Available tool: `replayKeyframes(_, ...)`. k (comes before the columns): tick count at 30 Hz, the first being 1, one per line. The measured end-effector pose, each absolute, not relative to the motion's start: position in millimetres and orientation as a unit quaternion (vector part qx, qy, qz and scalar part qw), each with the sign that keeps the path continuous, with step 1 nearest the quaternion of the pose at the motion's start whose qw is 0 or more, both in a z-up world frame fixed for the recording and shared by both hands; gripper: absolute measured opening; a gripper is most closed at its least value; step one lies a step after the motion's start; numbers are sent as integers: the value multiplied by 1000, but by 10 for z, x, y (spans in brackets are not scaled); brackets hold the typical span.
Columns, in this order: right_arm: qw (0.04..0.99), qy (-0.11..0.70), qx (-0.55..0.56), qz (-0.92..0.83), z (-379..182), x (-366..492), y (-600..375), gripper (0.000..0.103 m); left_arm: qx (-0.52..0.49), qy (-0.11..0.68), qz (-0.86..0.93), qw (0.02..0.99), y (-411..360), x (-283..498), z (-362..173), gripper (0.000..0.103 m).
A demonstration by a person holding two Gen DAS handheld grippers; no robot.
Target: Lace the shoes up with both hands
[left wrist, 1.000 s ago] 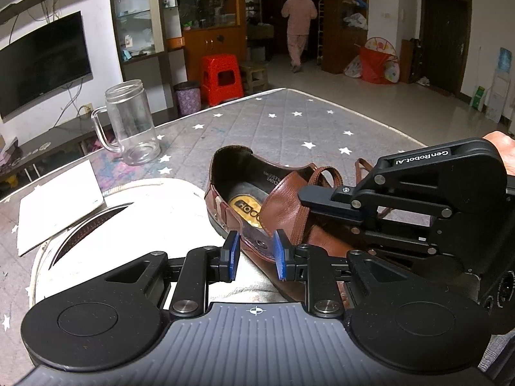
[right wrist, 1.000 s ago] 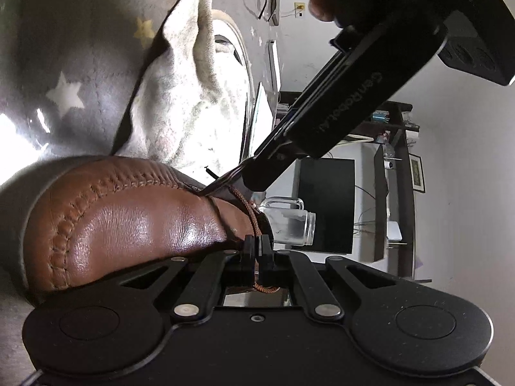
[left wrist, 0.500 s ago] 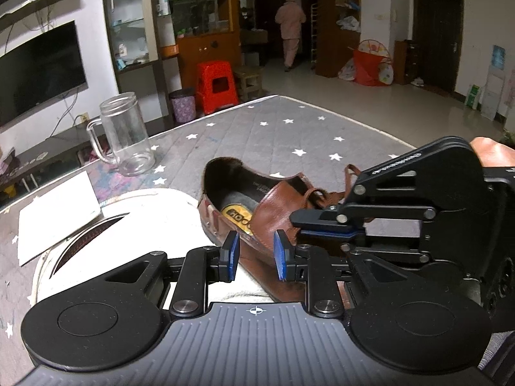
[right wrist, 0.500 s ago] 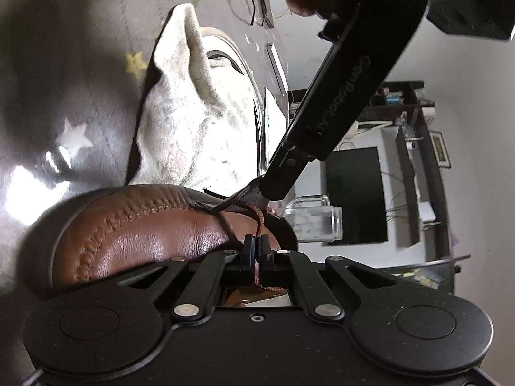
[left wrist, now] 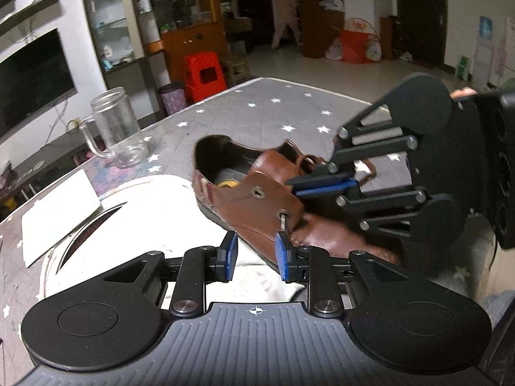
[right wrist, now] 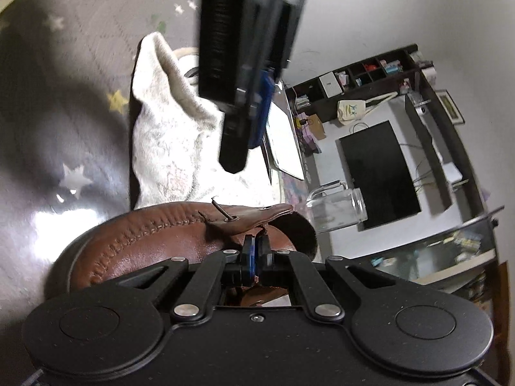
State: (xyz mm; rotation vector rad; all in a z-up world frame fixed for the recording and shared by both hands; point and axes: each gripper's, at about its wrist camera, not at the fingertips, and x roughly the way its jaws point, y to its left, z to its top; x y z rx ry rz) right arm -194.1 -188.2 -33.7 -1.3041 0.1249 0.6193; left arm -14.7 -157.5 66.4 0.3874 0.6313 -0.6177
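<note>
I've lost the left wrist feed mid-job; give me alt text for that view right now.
A brown leather shoe lies on a star-patterned grey table, a lace tip poking out of its lower eyelet just ahead of the open left gripper. The right gripper is shut over the shoe's tongue area. A glass mug stands behind.

Both wrist views face the shoe closely, from opposite sides.
</note>
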Motion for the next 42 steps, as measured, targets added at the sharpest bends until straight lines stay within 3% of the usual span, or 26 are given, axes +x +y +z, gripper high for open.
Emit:
replayKeyframes(14,754,60,-584,294,-273,-2017,-1903,1,241,307,-320,863,-1882,-62,528,26)
replayKeyframes(26,755,62,-582,295,-232,-2051,-1935,1,219,313,-319,867,-1897,-36,482,3)
replayKeyframes(42,771,66,-566,286,-210,-2307,-2018,8,214,302,-289,883,-1811,-48,580,3)
